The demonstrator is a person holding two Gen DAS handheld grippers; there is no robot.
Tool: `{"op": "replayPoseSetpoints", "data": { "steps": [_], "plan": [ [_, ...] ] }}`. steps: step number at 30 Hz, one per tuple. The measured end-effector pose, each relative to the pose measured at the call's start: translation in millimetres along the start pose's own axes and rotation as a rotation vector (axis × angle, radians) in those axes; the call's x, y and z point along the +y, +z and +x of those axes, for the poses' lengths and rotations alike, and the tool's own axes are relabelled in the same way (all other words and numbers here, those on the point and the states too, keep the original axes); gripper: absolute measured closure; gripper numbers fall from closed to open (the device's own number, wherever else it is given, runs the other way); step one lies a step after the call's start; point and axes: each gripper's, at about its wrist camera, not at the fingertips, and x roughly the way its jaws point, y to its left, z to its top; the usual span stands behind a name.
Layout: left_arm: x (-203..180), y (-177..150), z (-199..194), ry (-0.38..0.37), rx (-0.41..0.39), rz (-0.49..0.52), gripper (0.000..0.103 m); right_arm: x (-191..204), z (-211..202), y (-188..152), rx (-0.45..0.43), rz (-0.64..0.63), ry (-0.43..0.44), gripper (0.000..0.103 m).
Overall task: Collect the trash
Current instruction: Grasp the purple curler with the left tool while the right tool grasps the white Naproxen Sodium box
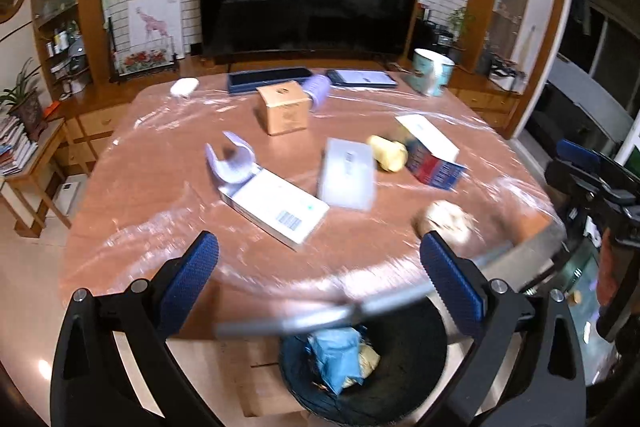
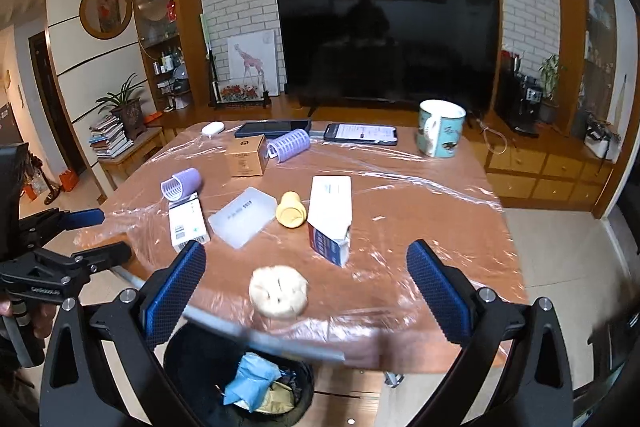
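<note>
**Inspector A:** We find both tools empty; the left gripper (image 1: pixel 320 283) has its jaws wide apart above the near table edge, and the right gripper (image 2: pixel 306 291) likewise stands spread, holding nothing. The bin (image 2: pixel 180 359) sits on the floor just below that edge, already holding blue wrapping and scraps.

**Inspector B:** Agreed; the trash lies on the table (image 2: pixel 420 227). Nearest us is the crumpled wad (image 2: pixel 279 291), close to the edge and directly ahead of the right gripper; behind it the torn carton (image 2: pixel 331 215), the yellow cup (image 2: pixel 291 209) on its side, and the flat white box (image 2: pixel 188 223).

**Inspector A:** We judge the wad the sensible next item; we recommend bringing the right gripper down with a pad on each side and closing gently, since it looks soft and may crush or slip.

**Inspector B:** We add one caution; the plastic film (image 2: pixel 400 179) over the table is loose and wrinkled, so the pads should stay just clear of it, lest it be pinched and dragged. The phone (image 2: pixel 361 133) and mug (image 2: pixel 440 129) at the far side look like keepers; we leave them.
</note>
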Motion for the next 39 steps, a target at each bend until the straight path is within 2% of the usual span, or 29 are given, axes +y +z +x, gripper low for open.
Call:
{"op": "replayPoseSetpoints", "data": {
  "steps": [5,11,20,29,32,37,39],
  "plan": [
    [21.5,17.5,24.4,0.055,0.025,-0.014,0.002,-2.9,38.5,13.9,0.059,0.019,0.004,0.004],
    [45.1,34.0,56.5,0.08,0.089,-0.06,0.002,-8.1,81.4,25.9,0.122,0.053,-0.025,0.004],
    [84.7,50.7,106.3,0.056,0.174,-0.187,0.002,-16.1,135.8,26.9,0.226,0.08,-0.039,0.004],
    [95.3,57.4,131.7,0.042,0.212,-0.192,0.002,-18.2,166.8,22.3,0.287,0.075,-0.05,0.006],
    [95.1,58.8,136.0,0.033,0.214,-0.184,0.002,-21.3,170.4,22.7,0.292,0.085,-0.05,0.011],
    [94.4,60.6,143.0,0.014,0.219,-0.168,0.015,-25.8,175.6,22.8,0.303,0.089,-0.048,0.017],
    [94.2,60.1,146.0,0.006,0.225,-0.164,0.023,-26.6,177.9,22.6,0.308,0.087,-0.051,0.022]
  ]
}}
